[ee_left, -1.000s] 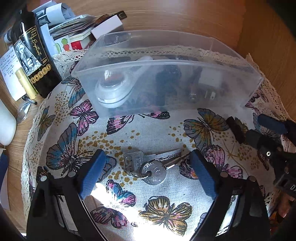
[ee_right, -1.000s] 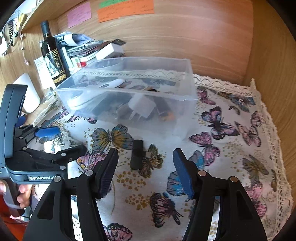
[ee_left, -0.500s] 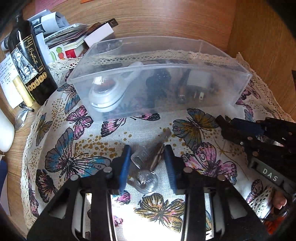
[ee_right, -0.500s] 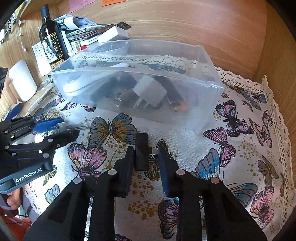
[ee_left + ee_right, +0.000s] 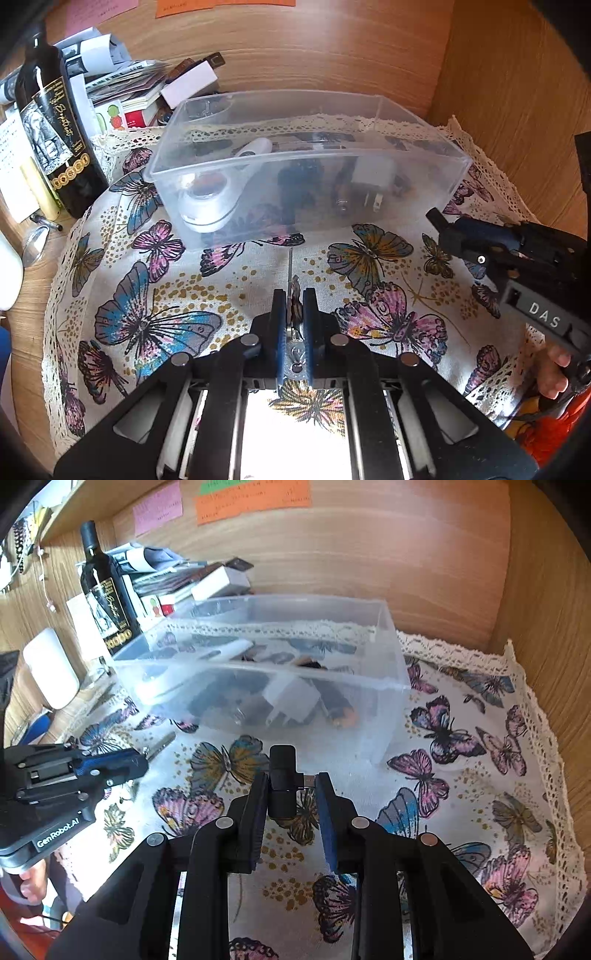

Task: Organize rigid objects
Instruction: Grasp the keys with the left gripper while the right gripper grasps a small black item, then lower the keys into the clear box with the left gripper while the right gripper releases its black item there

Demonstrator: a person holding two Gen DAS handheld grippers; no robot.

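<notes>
My left gripper (image 5: 294,295) is closing tight on a bunch of silver keys (image 5: 293,314). Its blue pads press on both sides, and one key blade (image 5: 290,266) pokes forward. From the right wrist view the same gripper (image 5: 122,764) shows at the left, with the key (image 5: 160,744) sticking out over the cloth. My right gripper (image 5: 292,777) is shut on a small black plug-in device (image 5: 282,786) standing on end. In the left wrist view that gripper (image 5: 439,225) comes in from the right. Behind both stands a clear plastic bin (image 5: 424,147) (image 5: 391,701) holding a white charger (image 5: 291,698), a white round gadget (image 5: 207,206) and dark items.
A butterfly tablecloth with a lace edge (image 5: 480,775) covers the desk. A dark wine bottle (image 5: 55,129) (image 5: 107,602) and a pile of books and papers (image 5: 147,92) stand at the back left. A wooden back wall (image 5: 369,554) and a wooden right wall close the space.
Both grippers went from wide open to shut. The left one closed on the keys, which turned up on edge. The right one closed on the black device.
</notes>
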